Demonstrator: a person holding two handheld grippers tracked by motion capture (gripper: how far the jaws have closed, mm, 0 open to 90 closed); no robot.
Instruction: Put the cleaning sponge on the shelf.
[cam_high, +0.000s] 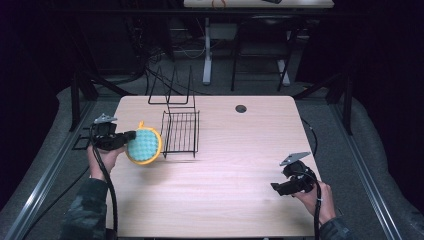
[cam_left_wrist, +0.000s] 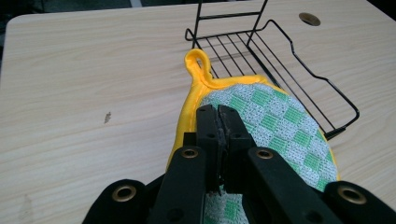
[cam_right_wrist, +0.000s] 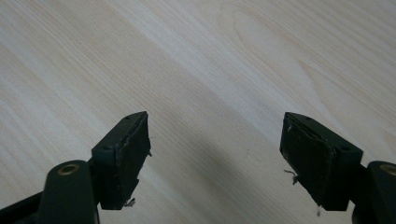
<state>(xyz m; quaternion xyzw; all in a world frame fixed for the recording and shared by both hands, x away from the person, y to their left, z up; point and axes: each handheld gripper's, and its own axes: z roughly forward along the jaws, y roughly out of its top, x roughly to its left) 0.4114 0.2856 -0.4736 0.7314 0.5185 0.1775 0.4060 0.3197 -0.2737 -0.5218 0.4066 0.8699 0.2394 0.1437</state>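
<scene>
Lab: dark cabled floor (cam_high: 165, 60), framed table (cam_high: 240, 140)

1. A light wooden table (cam_high: 225, 200) stands in a dark room, with a small round hole (cam_high: 241, 108) near its far edge.
2. A black wire rack (cam_high: 179, 127) sits on the far left part of the table, its upright wire frames rising at the back.
3. The left gripper (cam_high: 131, 135), held in the person's left hand (cam_high: 102, 155) at the table's left edge, clamps a round pot holder (cam_high: 144, 145) with a yellow border and green checked face, lifted just beside the rack's left side.
4. The right gripper (cam_high: 276, 187), held in the right hand (cam_high: 312, 197), hovers near the table's right front corner, well apart from the rack.
5. Cables trail from both grippers toward the person's camouflage sleeves (cam_high: 85, 215).
</scene>
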